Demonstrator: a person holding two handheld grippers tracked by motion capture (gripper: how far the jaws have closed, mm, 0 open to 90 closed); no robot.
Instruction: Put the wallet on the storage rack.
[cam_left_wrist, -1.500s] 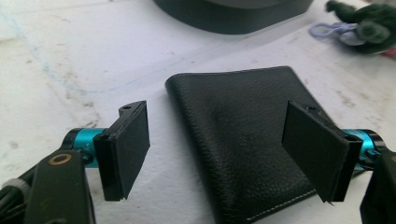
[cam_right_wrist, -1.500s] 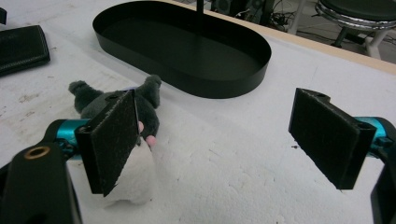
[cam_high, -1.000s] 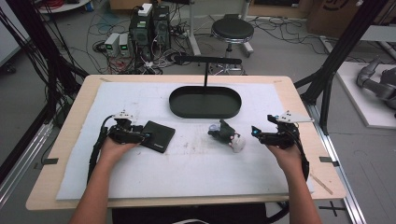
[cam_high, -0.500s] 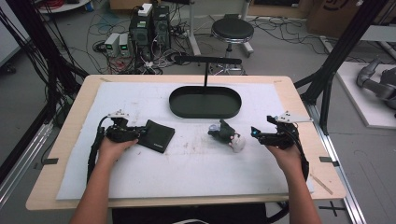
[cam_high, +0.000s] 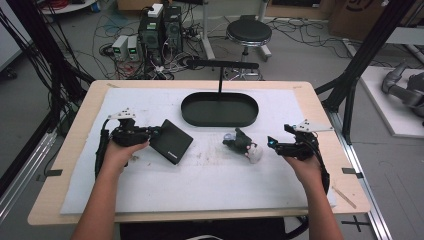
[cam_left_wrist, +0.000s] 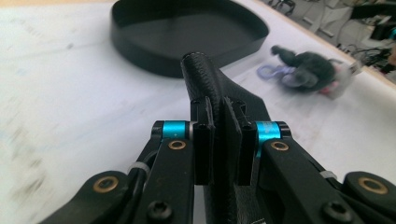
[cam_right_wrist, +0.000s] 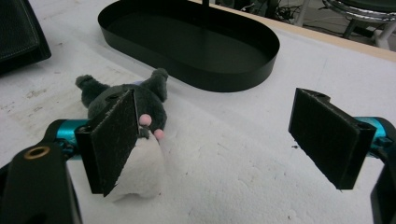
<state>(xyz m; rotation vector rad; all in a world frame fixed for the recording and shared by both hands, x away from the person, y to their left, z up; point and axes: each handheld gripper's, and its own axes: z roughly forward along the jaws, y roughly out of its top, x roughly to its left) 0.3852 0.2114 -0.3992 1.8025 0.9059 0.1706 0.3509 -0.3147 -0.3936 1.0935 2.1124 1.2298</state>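
A black leather wallet (cam_high: 171, 141) lies on the white mat left of centre. My left gripper (cam_high: 154, 134) is shut on its near left edge. In the left gripper view the wallet (cam_left_wrist: 210, 79) stands edge-on, pinched between the two jaws of the left gripper (cam_left_wrist: 223, 114). A small grey and white plush toy (cam_high: 243, 144) lies right of centre. My right gripper (cam_high: 271, 142) hovers just right of it, open. In the right gripper view the plush toy (cam_right_wrist: 135, 107) sits beside the left jaw, and the gap of the right gripper (cam_right_wrist: 219, 135) holds nothing.
A black oval tray (cam_high: 220, 123) with an upright post and crossbar stands at the back centre of the mat, also seen as tray (cam_left_wrist: 154, 56) and tray (cam_right_wrist: 210, 79). The wooden table edge (cam_high: 200, 215) runs along the front. Cables and equipment lie on the floor behind.
My left hand has shifted slightly left and back with the wallet held in the jaws. The right gripper and the plush toy have stayed put.
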